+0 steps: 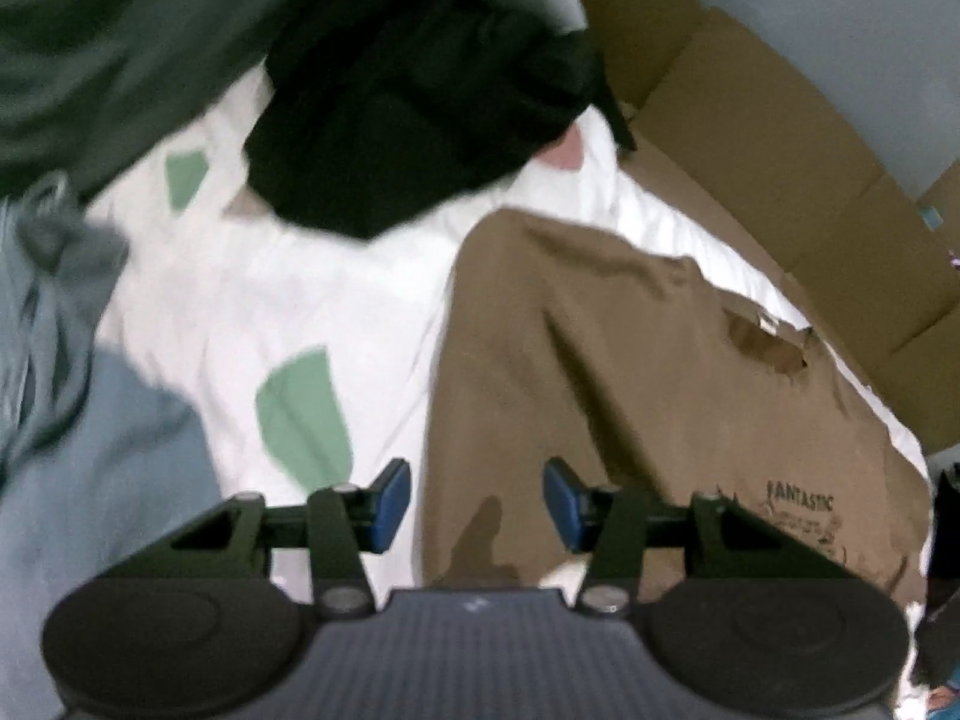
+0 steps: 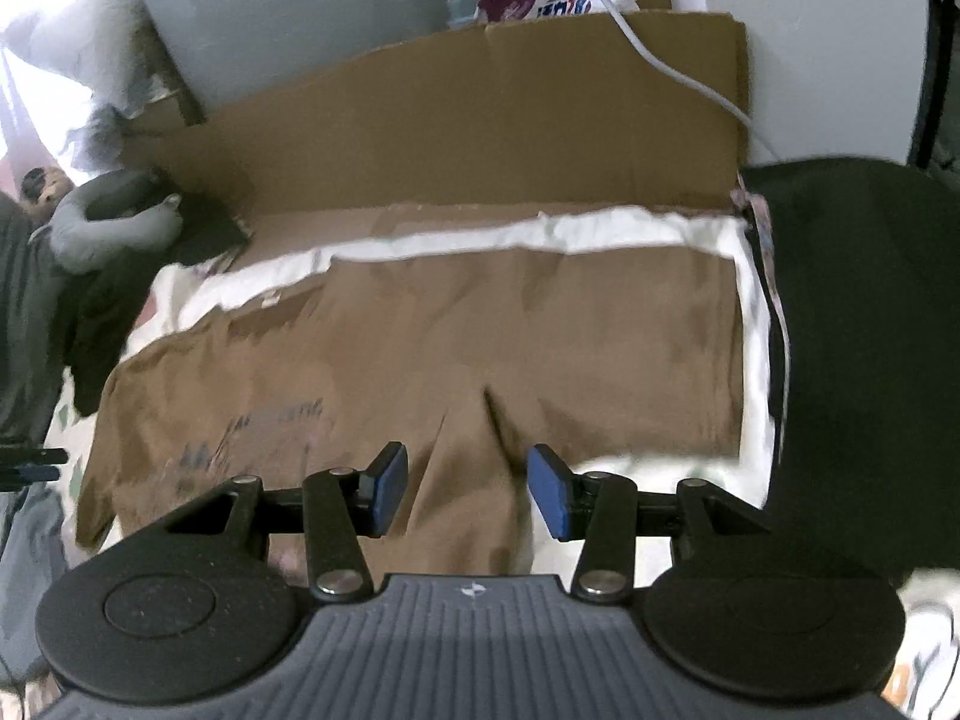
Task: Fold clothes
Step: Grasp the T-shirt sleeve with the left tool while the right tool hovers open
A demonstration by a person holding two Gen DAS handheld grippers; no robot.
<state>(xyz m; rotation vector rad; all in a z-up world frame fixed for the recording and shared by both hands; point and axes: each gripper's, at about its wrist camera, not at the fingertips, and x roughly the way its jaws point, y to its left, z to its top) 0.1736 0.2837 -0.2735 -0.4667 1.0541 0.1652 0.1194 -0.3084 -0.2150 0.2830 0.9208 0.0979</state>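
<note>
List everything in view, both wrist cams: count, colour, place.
brown T-shirt: 1, brown, dark print, spread on the bedsheet
bedsheet: 1, white with green patches, under the clothes
black garment: 1, black, heaped beyond the T-shirt
green garment: 1, dark green, top left in the left view
blue-grey garment: 1, left edge
cardboard: brown, standing behind the bed
white cable: 1, over the cardboard
grey plush toy: 1, far left
left gripper: black, blue fingers, open, empty
right gripper: same, open, empty
</note>
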